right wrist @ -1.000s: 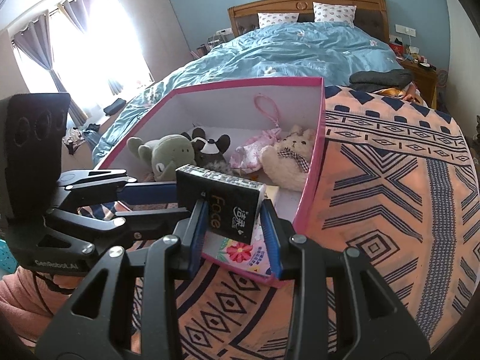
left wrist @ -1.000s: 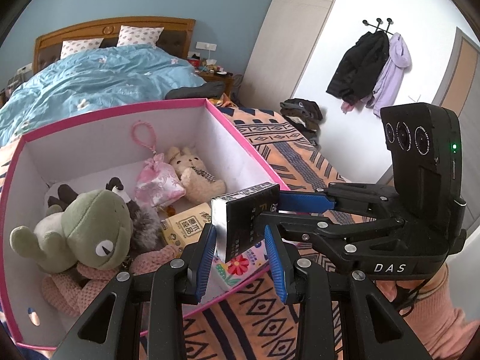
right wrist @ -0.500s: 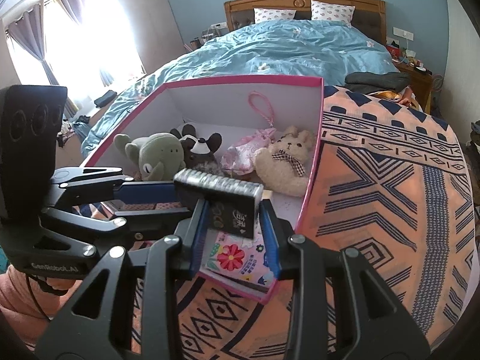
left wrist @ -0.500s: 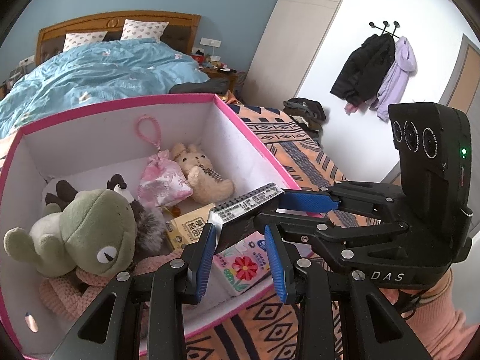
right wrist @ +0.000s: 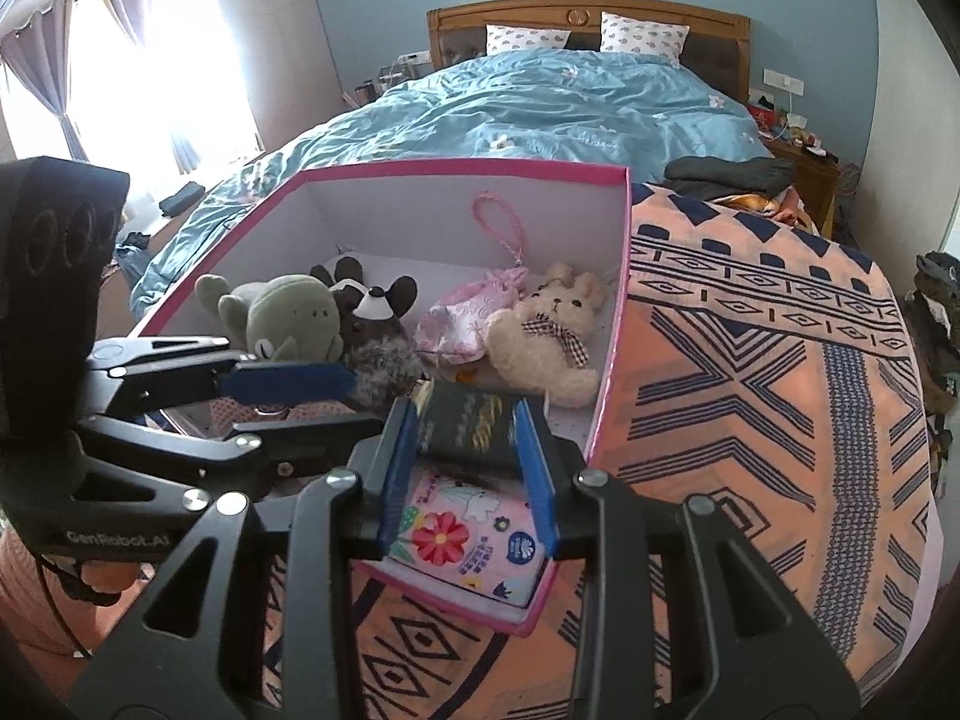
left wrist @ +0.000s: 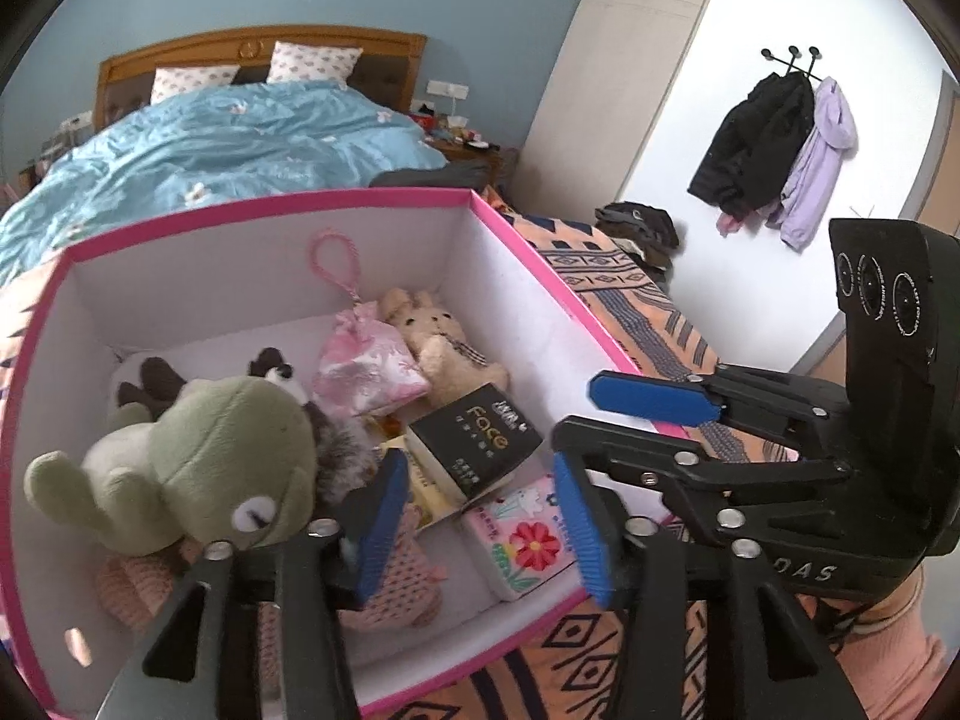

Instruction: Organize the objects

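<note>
both grippers, left (left wrist: 480, 504) and right (right wrist: 468, 468), gape empty over flat glossy black box (left wrist: 474, 438) among plush.

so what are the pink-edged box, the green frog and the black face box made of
Pink-edged box: looks like rigid cardboard, matte white inside with a pink rim; its walls are thin, flat and hold sharp corners.
Green frog: soft plush fabric, fuzzy matte surface and rounded stuffed shape.
Black face box: probably printed paperboard with a slight sheen and gold lettering; crisp edges suggest a carton.
</note>
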Available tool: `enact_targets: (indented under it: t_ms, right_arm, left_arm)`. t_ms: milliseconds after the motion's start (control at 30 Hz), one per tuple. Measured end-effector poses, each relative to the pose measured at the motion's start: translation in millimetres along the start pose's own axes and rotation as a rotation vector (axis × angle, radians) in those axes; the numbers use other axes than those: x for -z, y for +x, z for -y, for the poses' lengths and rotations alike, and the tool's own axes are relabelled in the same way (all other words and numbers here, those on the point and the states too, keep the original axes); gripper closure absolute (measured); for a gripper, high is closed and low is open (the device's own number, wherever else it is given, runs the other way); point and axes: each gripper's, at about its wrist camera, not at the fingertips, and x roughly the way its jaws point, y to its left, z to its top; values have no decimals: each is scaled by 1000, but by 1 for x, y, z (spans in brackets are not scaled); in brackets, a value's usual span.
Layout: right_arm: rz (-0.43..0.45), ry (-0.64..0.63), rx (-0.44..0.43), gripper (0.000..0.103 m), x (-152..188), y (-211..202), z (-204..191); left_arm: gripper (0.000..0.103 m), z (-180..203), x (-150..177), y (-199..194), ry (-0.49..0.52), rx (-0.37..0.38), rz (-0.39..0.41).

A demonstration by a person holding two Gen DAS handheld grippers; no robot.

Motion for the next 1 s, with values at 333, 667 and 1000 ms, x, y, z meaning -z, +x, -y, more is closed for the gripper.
enact_targets:
  t_ms: [333,667,1000]
  right_arm:
    - [158,10,-75,19,33,-48,-23]
    - [178,-13,-35,1,92,-56,-66]
    - [157,-22,-18,1,122,-50,-82]
  left_arm:
    - [0,15,47,-76,79,-138,176]
    - [0,6,110,-101,-9,-271,176]
    - [0,18,153,-106,11,-339,152]
